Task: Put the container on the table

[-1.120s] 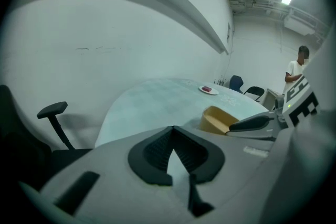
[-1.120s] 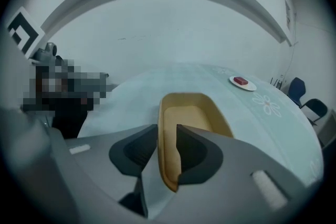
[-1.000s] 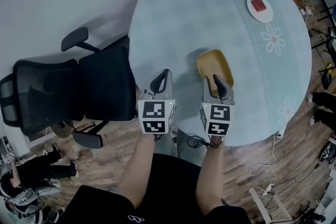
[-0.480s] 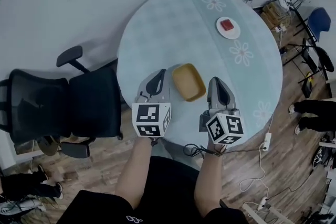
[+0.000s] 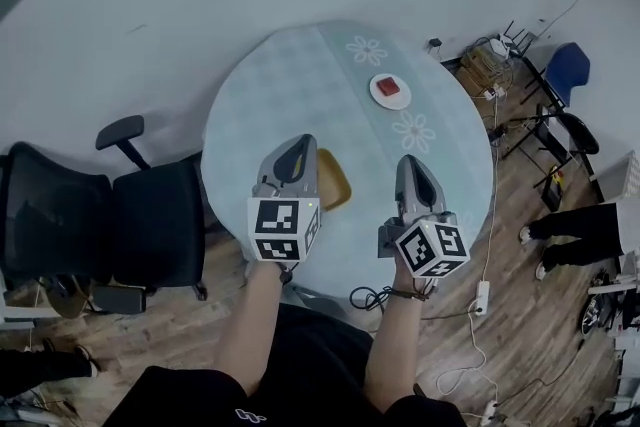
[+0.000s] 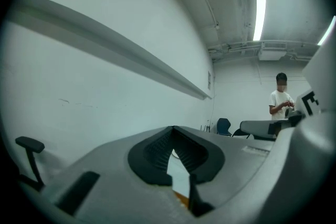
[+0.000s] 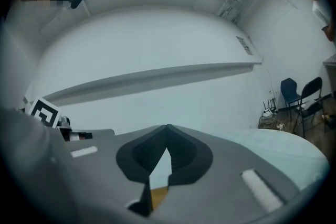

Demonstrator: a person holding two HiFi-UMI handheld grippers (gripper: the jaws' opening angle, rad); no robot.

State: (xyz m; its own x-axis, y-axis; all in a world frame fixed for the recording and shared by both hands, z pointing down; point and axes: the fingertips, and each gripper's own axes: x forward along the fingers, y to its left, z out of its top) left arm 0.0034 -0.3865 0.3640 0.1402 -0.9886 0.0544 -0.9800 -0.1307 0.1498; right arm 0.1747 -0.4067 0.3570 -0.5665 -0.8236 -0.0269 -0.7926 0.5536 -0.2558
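Note:
The yellow container lies on the round table with its pale blue cloth, partly hidden behind my left gripper. Both grippers hang well above the table and point level. In the head view the left gripper is over the container's left side and the right gripper is to its right. Each is shut with nothing between its jaws. In the left gripper view the left gripper's tips meet, and a sliver of the container shows below them. The right gripper shows the same, with the container far beneath.
A white plate with a red item sits farther back on the table. A black office chair stands at the table's left. To the right are a blue chair, floor cables and a person's legs. Another person stands in the distance.
Both grippers have risen away from the table, which now looks smaller. The right gripper, open at the container's near edge a second ago, has shut empty. The container stays on the table.

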